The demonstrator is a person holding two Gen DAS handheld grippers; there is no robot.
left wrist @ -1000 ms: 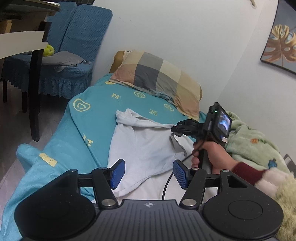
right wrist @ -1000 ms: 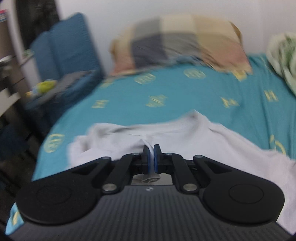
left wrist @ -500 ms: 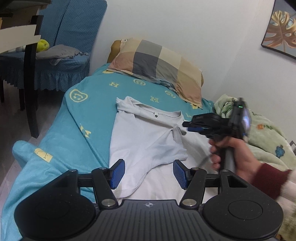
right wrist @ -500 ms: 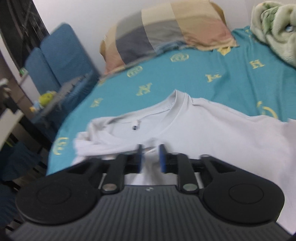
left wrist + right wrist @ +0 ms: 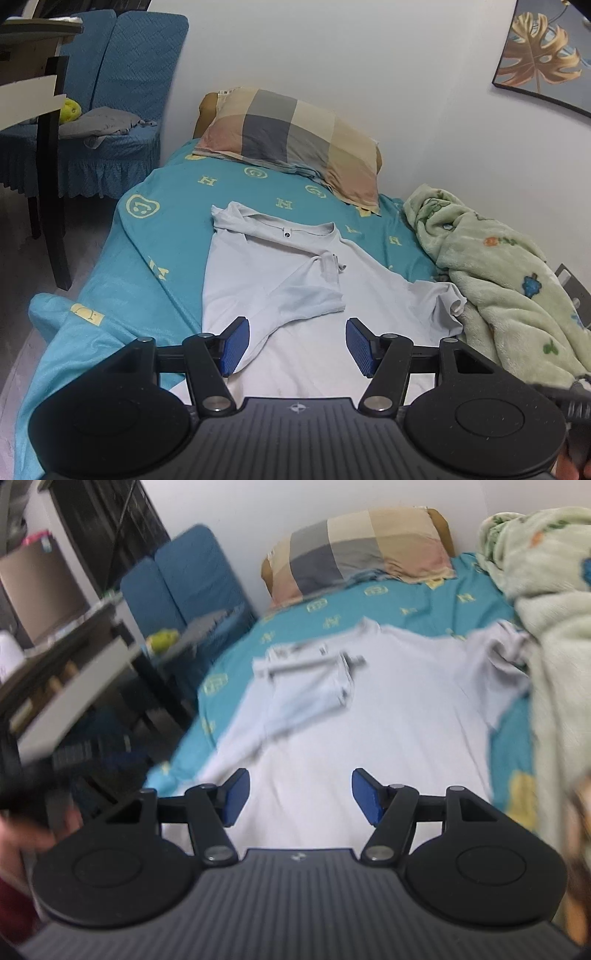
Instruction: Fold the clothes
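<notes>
White T-shirt (image 5: pixel 280 280) lying spread across the teal bedsheet (image 5: pixel 166 229), collar toward the plaid pillow (image 5: pixel 291 136); one sleeve lying folded inward over the chest, the opposite sleeve (image 5: pixel 448 299) trailing out and touching the green fleece blanket (image 5: pixel 498 266) bunched along the wall side. Left gripper (image 5: pixel 295 347) hovering above the lower part of the shirt, blue pads (image 5: pixel 234 345) standing well apart, gripping nothing, fabric only lying beneath. Right gripper (image 5: pixel 299 797) likewise hanging over the shirt's lower body, jaws opening at this moment, nothing lying between them; right wrist view smearing with motion blur, so fine detail of the folded sleeve (image 5: pixel 314 686) remaining unclear. Blue slip-covered chairs (image 5: pixel 122 92) standing beside the head of the bed, carrying a grey garment (image 5: pixel 99 123) and a yellow-green toy (image 5: pixel 70 109). Framed gold leaf print (image 5: pixel 543 59) hanging on the white wall above the blanket.
</notes>
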